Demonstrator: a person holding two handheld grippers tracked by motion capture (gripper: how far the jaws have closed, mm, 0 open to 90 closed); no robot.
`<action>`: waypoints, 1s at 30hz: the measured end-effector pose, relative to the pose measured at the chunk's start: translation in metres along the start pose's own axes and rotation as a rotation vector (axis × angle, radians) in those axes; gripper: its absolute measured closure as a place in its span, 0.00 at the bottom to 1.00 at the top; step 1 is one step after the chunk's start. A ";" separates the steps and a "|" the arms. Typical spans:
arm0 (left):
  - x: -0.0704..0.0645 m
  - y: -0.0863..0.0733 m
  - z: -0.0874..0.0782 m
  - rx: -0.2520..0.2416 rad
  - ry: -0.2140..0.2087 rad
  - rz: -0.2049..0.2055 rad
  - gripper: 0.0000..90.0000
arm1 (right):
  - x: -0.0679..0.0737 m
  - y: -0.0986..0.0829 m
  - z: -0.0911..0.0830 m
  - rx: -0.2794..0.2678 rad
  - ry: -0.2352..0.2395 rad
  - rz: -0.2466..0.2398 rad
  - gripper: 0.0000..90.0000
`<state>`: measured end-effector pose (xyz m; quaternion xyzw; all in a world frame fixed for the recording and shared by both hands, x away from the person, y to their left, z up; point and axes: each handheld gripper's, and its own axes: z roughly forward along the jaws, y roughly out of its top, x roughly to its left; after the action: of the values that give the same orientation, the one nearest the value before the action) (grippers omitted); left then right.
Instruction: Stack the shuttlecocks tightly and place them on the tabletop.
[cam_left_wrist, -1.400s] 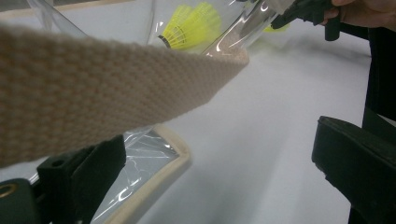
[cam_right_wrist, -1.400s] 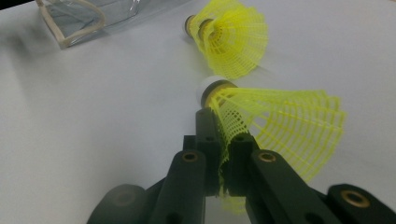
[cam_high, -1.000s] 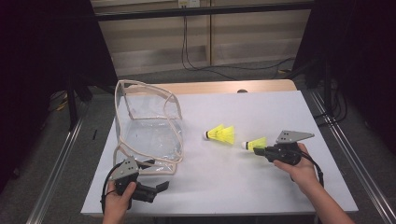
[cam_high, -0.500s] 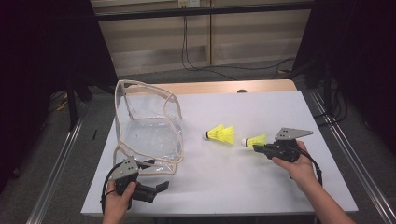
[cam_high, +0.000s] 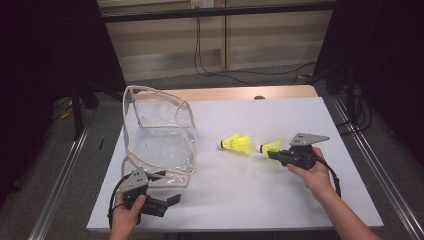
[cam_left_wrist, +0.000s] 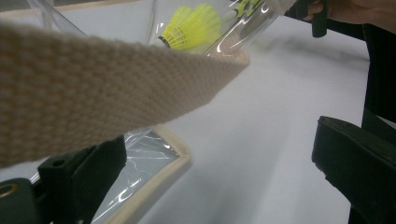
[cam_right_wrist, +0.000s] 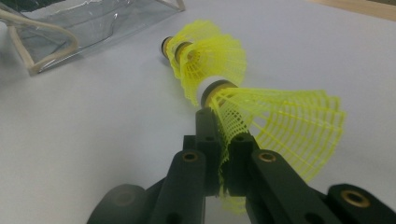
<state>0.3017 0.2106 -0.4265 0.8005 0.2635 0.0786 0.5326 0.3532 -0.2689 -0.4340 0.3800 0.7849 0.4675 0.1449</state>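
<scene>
Shuttlecocks are the things in hand: two yellow ones on the white table (cam_high: 280, 200). One shuttlecock (cam_high: 270, 147) is pinched by its mesh skirt between the closed jaws of the right gripper (cam_high: 272, 154), its cork pointing toward nine o'clock in the high view; in the right gripper view the jaws are squeezed together on the yellow netting (cam_right_wrist: 280, 126), with the white-and-black cork just past their tips. The second shuttlecock (cam_high: 237, 144) lies on its side on the table just beside the held one, at its nine o'clock, cork also toward nine o'clock; in the right gripper view it sits directly beyond the held one, at twelve o'clock (cam_right_wrist: 205, 56). A clear plastic bag (cam_high: 160, 145) with beige webbing trim stands at the table's nine o'clock side, well apart from both shuttlecocks. The left gripper (cam_high: 172, 200) rests low at the table's seven o'clock edge, just beside the bag's near corner, its jaws spread wide apart; in the left gripper view a beige strap (cam_left_wrist: 93, 88) crosses between them.
</scene>
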 end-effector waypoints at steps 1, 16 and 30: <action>0.000 0.000 0.000 0.000 -0.001 0.002 0.03 | 0.000 0.000 0.001 0.002 -0.001 0.001 0.97; 0.000 0.000 0.000 0.005 -0.004 0.000 0.03 | -0.004 0.007 0.007 -0.002 -0.019 0.016 0.97; 0.001 0.000 0.000 0.004 -0.006 -0.001 0.03 | -0.009 0.008 0.012 -0.003 -0.035 0.037 0.97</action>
<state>0.3025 0.2108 -0.4263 0.8015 0.2626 0.0755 0.5319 0.3700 -0.2653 -0.4347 0.4021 0.7744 0.4647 0.1505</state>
